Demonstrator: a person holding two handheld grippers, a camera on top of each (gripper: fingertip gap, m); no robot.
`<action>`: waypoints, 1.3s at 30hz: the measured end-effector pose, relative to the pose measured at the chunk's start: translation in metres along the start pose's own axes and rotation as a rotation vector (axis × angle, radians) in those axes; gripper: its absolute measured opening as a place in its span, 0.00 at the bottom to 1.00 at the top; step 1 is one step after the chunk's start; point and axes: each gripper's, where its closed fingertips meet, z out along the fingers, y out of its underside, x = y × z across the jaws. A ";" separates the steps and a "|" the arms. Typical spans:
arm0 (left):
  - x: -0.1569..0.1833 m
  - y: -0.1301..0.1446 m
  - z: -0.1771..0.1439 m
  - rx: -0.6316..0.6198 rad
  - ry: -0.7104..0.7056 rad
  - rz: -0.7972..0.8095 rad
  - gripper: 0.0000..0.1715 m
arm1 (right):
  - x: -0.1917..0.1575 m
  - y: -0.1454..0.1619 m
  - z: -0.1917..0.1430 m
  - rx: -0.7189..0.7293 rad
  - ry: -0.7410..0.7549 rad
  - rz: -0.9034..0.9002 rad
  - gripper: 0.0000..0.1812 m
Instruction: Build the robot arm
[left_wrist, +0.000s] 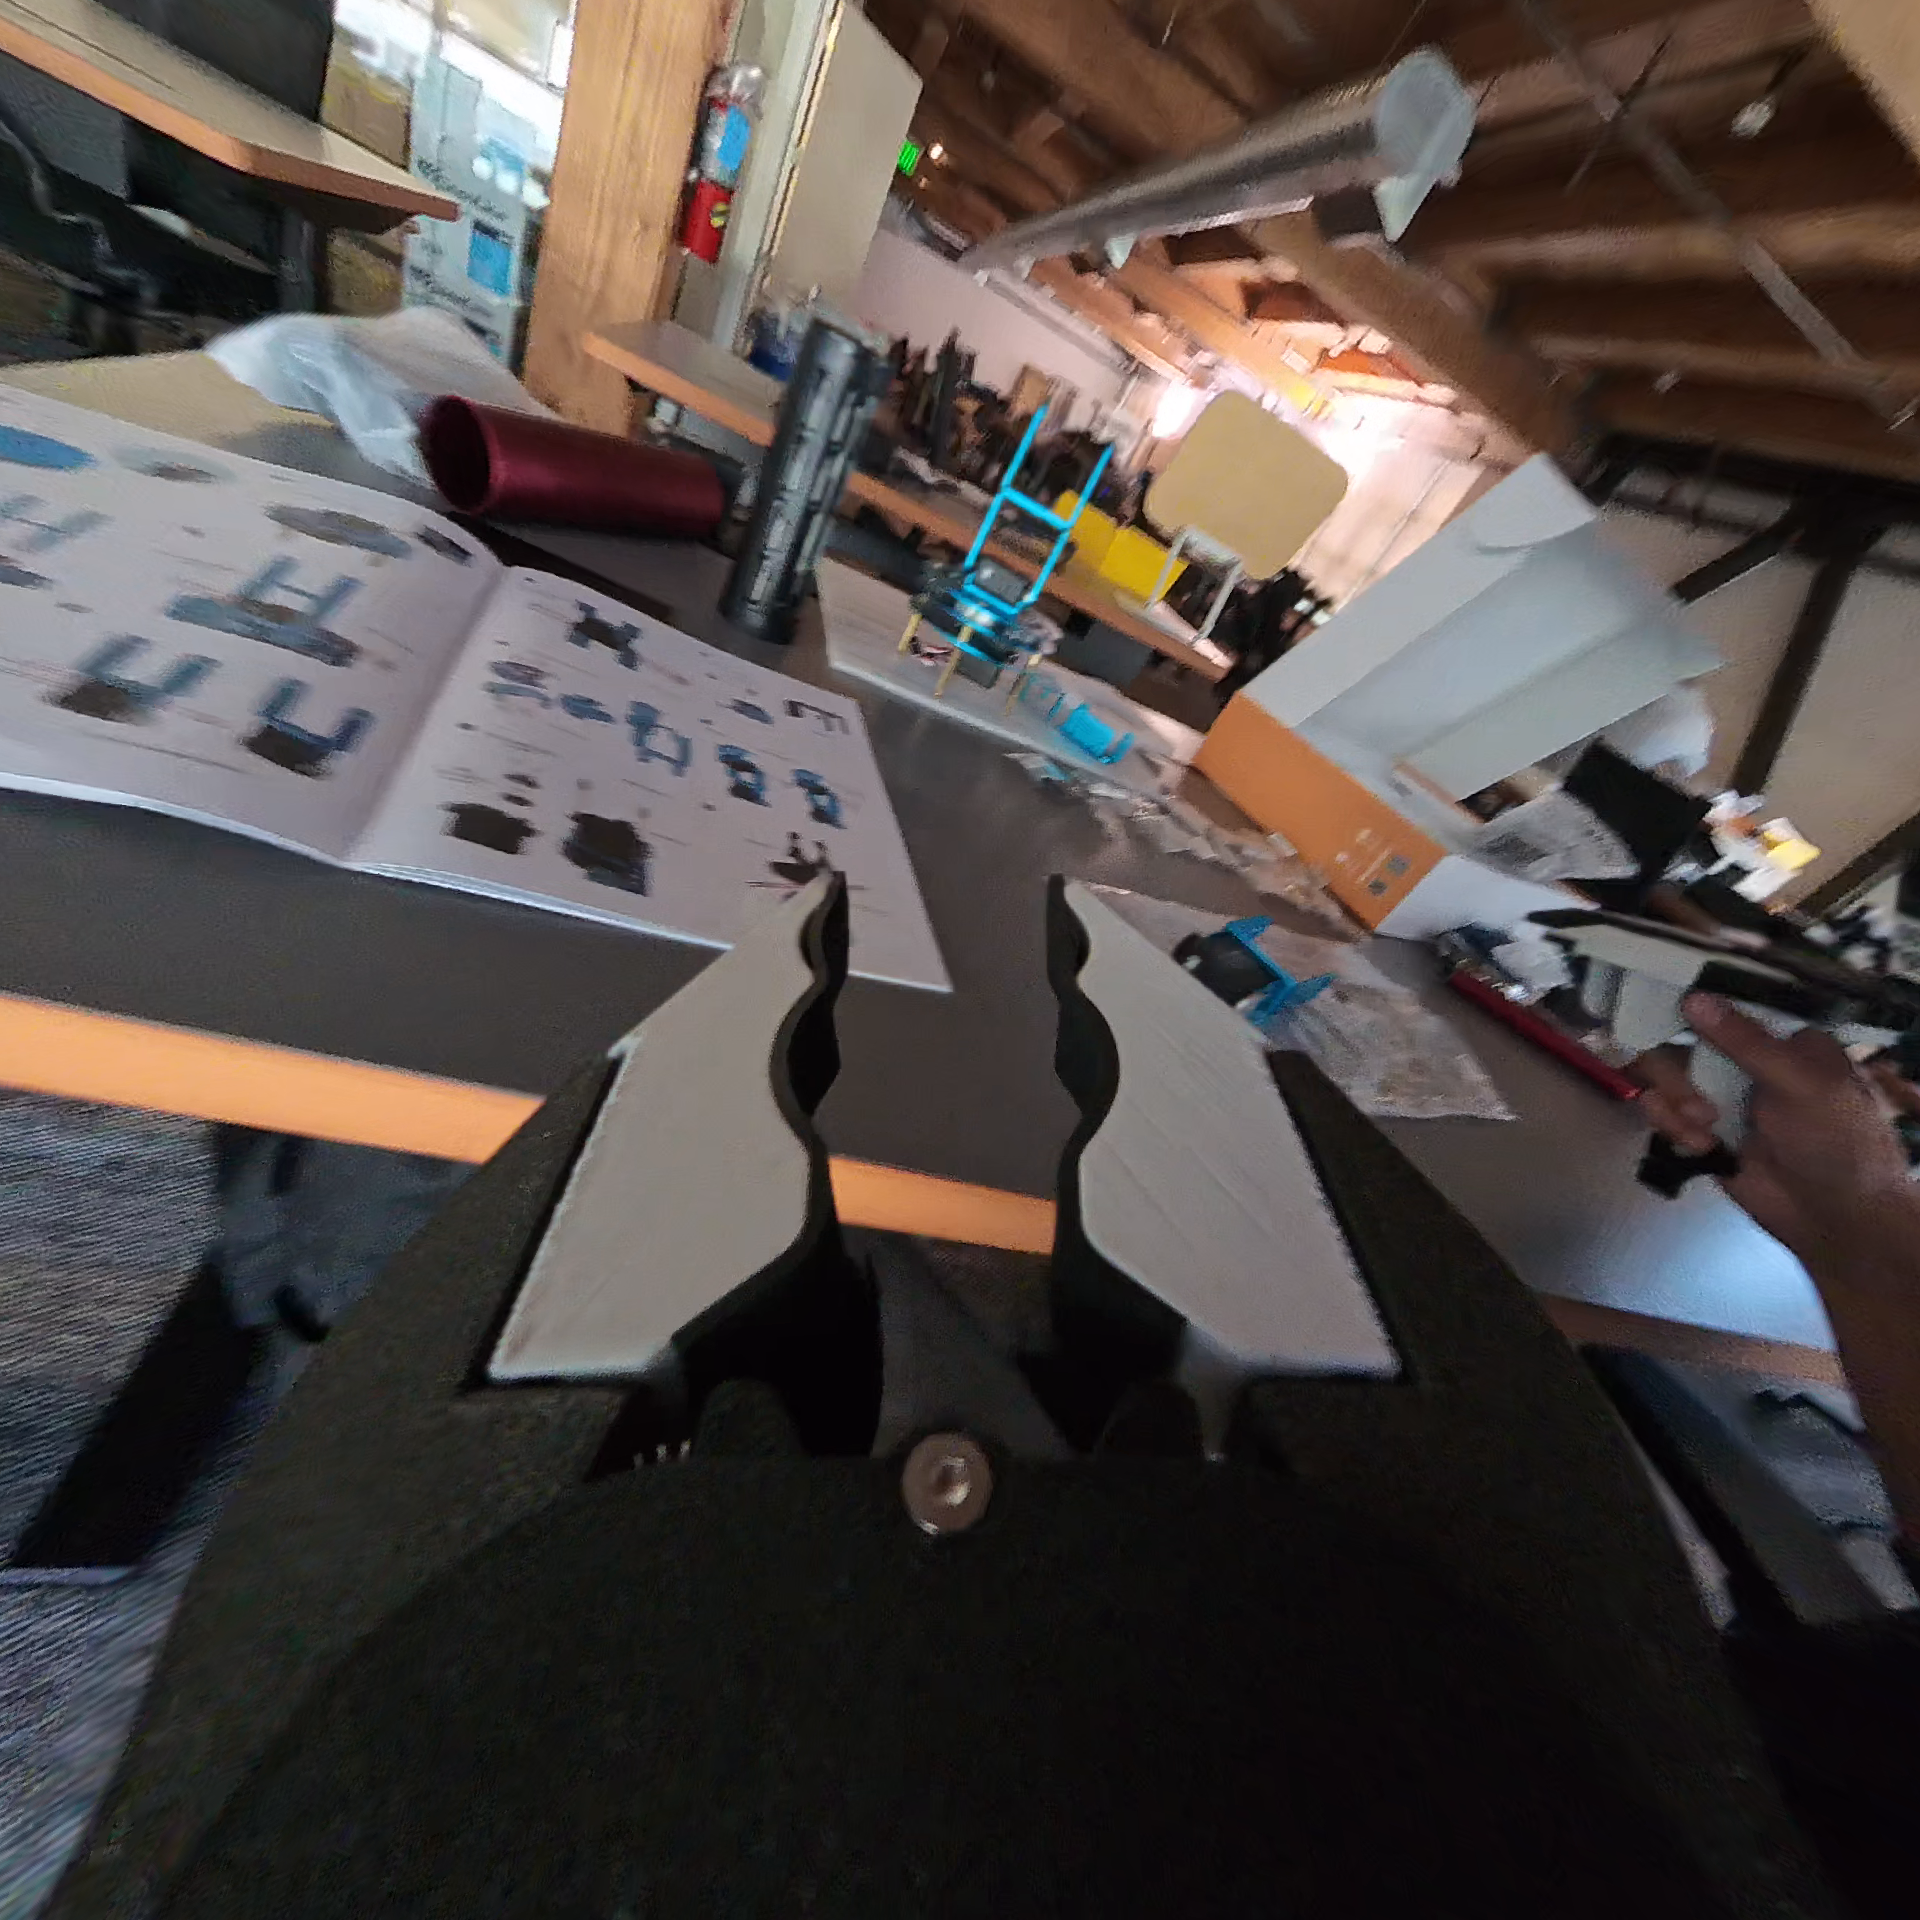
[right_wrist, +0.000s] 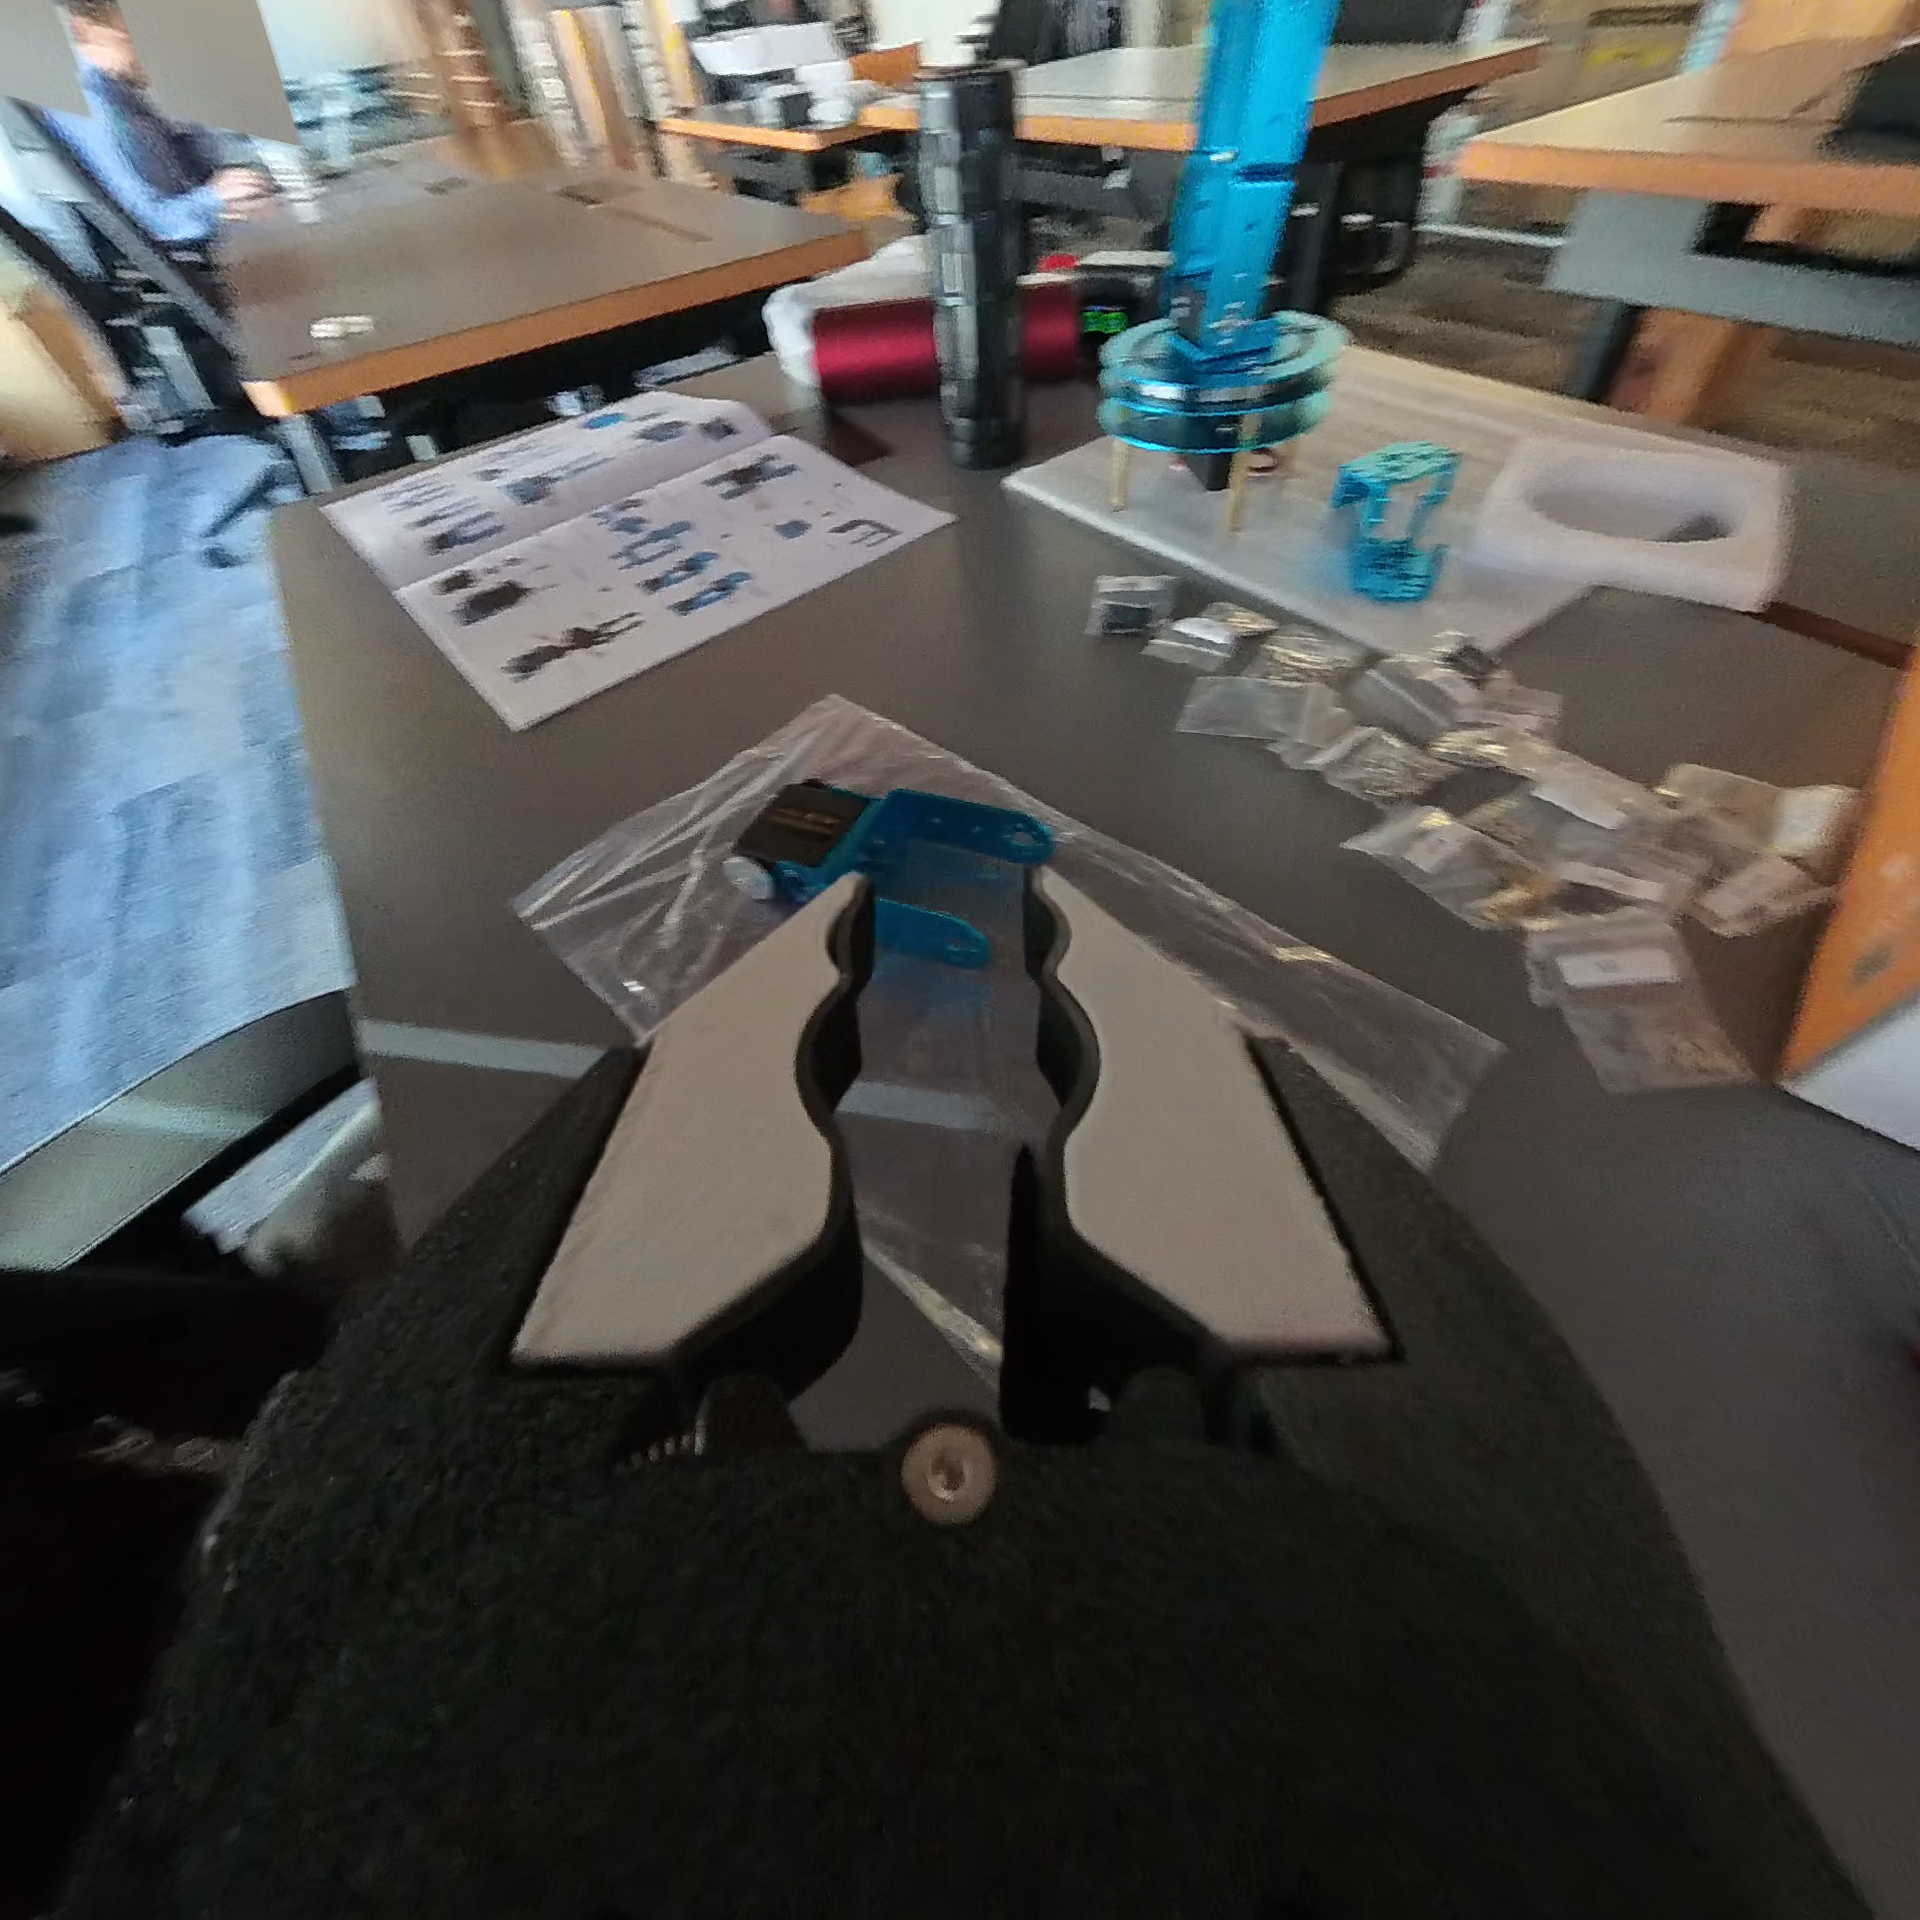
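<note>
My right gripper (right_wrist: 945, 894) is open and empty, just above a clear plastic bag (right_wrist: 1195, 966) on the dark table. A blue metal bracket with a black servo (right_wrist: 883, 842) lies on the bag right at its fingertips. My left gripper (left_wrist: 945, 904) is open and empty, held over the table's front edge beside an open instruction booklet (left_wrist: 416, 665). The same bracket (left_wrist: 1262, 961) lies to its right in the left wrist view. The right gripper and the hand holding it show at the right edge (left_wrist: 1662, 977). A blue arm assembly on a round base (right_wrist: 1216, 353) stands on a white board.
A black cylinder (right_wrist: 977, 260) and a dark red roll (right_wrist: 883, 348) stand behind the booklet (right_wrist: 634, 540). Several small parts bags (right_wrist: 1455, 748) lie at right beside an orange-and-white box (left_wrist: 1351, 790). A white foam tray (right_wrist: 1642, 520) sits far right. A person (right_wrist: 156, 156) is in the back left. My right fingertips sit around 45 cm from my left ones.
</note>
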 end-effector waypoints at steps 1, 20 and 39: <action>0.010 0.005 0.009 0.018 0.028 -0.021 0.21 | 0.008 -0.001 -0.003 0.002 0.059 0.001 0.15; 0.000 0.009 0.227 -0.060 0.135 0.109 0.20 | 0.152 0.018 0.039 -0.167 0.334 0.102 0.18; 0.058 0.026 0.260 -0.071 0.275 0.432 0.20 | 0.191 0.032 0.155 -0.492 0.169 0.257 0.45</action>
